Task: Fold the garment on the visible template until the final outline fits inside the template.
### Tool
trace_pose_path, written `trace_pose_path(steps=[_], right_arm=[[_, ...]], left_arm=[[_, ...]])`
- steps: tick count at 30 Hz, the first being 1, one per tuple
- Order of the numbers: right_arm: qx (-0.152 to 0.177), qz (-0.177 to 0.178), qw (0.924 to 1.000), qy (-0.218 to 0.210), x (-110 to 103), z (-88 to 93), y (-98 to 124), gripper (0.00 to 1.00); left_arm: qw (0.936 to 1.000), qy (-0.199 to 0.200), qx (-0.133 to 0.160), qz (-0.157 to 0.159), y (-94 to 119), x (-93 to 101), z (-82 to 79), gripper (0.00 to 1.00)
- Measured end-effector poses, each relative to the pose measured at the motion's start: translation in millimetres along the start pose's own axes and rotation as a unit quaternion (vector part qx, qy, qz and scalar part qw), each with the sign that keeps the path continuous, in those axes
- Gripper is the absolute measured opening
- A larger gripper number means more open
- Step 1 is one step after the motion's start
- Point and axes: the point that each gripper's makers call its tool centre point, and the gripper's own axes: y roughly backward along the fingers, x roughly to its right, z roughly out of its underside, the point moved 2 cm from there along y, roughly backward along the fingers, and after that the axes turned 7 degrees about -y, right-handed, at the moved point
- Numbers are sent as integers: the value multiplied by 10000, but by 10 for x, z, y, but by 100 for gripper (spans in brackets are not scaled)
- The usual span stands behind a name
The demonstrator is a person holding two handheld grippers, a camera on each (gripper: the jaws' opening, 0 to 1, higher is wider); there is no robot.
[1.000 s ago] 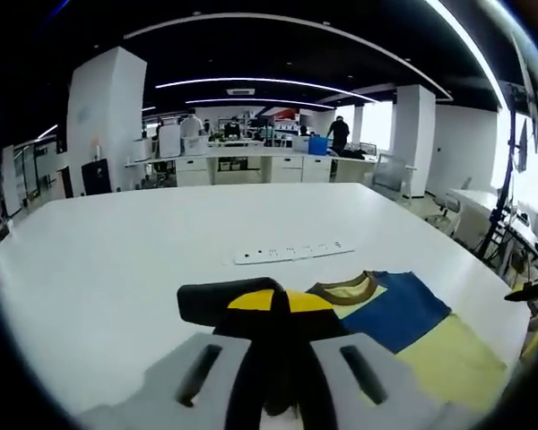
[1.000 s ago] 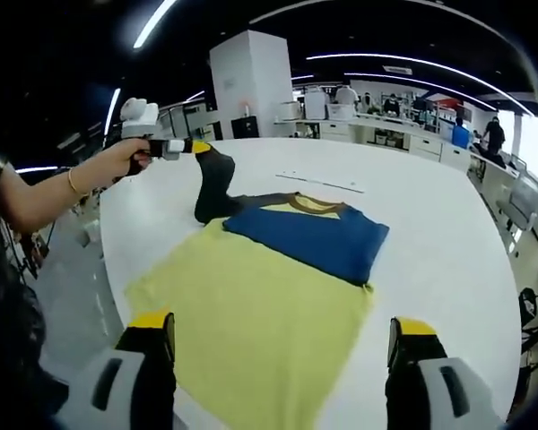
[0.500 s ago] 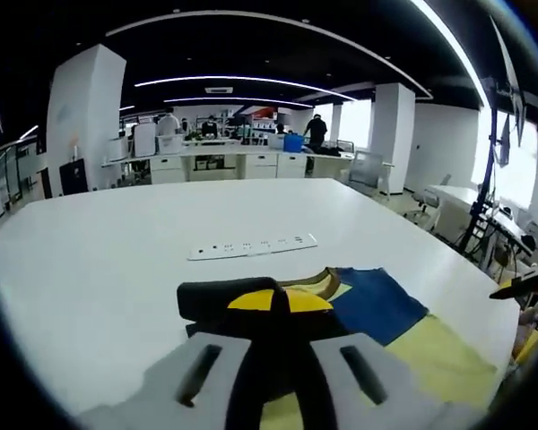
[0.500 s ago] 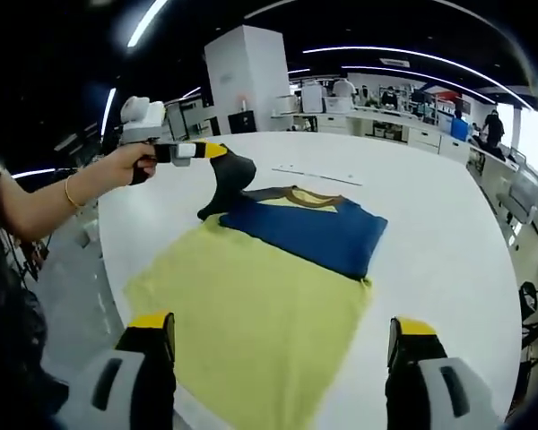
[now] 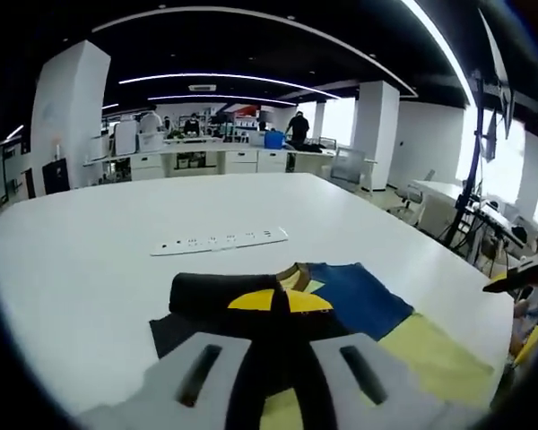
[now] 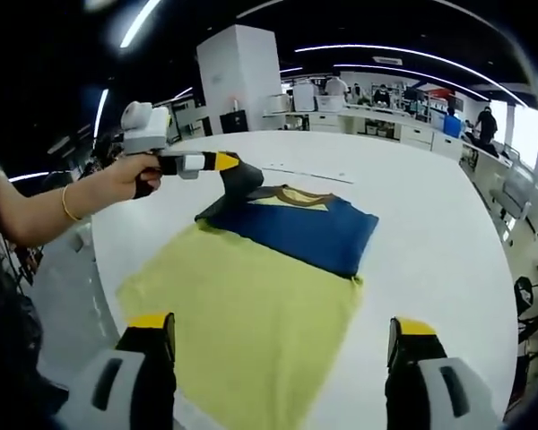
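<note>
Your right gripper (image 6: pixel 278 358) hangs wide open and empty at six o'clock over the shirt (image 6: pixel 251 296) on the table (image 6: pixel 430 242). Beyond, your left gripper (image 6: pixel 226 162), clamped on the sleeve (image 6: pixel 242 184), has carried it inward, starting the fold.

Left tongs (image 6: pixel 226 162) clamped on dark sleeve (image 6: pixel 239 182), lifted; right tongs (image 6: pixel 282 351) spread wide, holding nothing.

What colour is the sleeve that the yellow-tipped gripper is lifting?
Black. The sleeve shows best in the right gripper view, pinched by the left gripper.
</note>
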Motion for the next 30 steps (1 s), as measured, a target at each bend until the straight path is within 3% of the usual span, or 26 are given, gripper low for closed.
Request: trace_pose_path(steps=[12,26,29,30], right_arm=[[-116,153,9997,-156,104,93,33,99],[-124,223,9994,-251,144,133,40,99],[-118,259,9992,-289,167,135,42,99],[-103,269,9991,-318,174,130,41,99]], left_arm=[[9979,-159,-83,615,-129,488,145,0],[9940,-412,-383,943,-222,799,425,0],[9873,-373,-660,1394,-217,965,593,2],[9869,-418,-658,1414,-219,976,614,3]])
